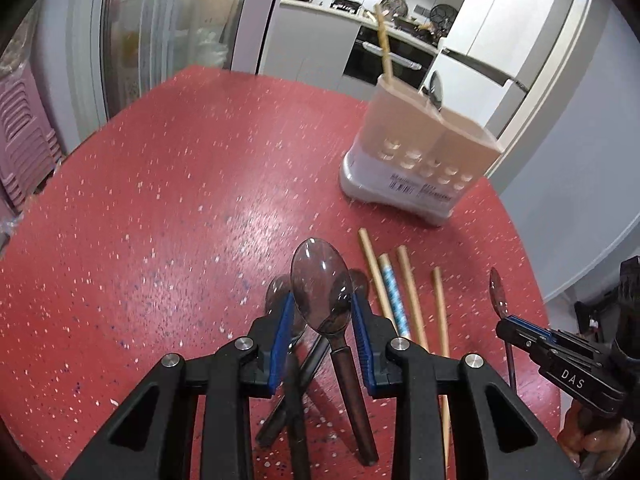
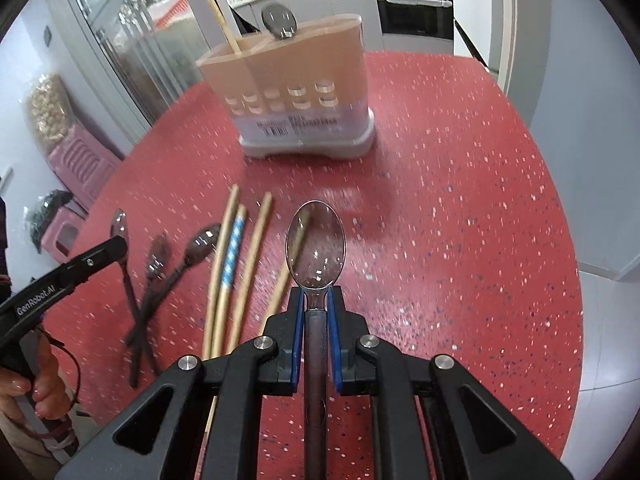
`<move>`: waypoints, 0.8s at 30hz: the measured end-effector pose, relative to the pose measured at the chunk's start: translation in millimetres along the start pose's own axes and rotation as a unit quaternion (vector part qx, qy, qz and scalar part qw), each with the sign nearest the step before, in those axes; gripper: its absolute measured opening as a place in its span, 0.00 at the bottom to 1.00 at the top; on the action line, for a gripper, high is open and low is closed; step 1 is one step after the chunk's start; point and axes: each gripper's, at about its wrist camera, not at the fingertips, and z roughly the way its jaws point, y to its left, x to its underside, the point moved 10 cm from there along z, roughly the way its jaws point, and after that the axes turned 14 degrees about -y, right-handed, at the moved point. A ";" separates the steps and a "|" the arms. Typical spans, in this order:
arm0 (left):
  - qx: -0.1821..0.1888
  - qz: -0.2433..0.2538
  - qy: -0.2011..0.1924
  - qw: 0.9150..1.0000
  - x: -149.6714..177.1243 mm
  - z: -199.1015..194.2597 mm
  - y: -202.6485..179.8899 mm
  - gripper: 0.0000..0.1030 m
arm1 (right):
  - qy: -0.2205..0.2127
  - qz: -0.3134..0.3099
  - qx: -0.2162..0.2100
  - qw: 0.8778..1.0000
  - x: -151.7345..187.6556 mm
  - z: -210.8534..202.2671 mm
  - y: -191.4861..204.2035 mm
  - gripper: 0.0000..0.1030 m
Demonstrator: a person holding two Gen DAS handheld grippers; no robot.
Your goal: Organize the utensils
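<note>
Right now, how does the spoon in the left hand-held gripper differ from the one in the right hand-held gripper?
The left spoon sits tilted between the blue pads of the left hand-held gripper, pinched at its bowl; the right spoon lies straight along the right hand-held gripper, clamped at its neck. The left gripper's pads stand wider apart than the right's. The left handle looks brown, the right greyer. Both have clear, smoky bowls pointing forward.

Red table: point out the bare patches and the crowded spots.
The table is bare right of the utensil holder and the right gripper, and left of the left gripper toward the far edge. Crowded: loose spoons and chopsticks between the grippers.
</note>
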 end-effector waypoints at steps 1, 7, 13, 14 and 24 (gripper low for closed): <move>0.001 0.001 -0.003 1.000 -3.5 0.2 -3.9 0.53 | -0.005 0.000 -0.002 1.000 -4.5 -2.7 0.4 0.12; 0.012 0.005 -0.016 1.000 -18.0 -10.1 -12.2 0.51 | -0.023 0.005 -0.008 1.000 -20.3 -8.4 4.0 0.12; 0.019 0.009 -0.022 1.000 -29.2 -15.2 -22.2 0.24 | -0.036 0.004 -0.014 0.999 -28.9 -13.8 6.3 0.12; 0.015 0.013 -0.021 1.000 -28.9 -14.0 -21.8 0.24 | -0.037 0.005 -0.014 0.999 -29.5 -13.5 5.6 0.12; -0.010 0.012 0.039 0.999 2.5 15.6 -23.3 0.24 | -0.024 0.013 -0.018 0.999 -21.6 -7.0 1.1 0.12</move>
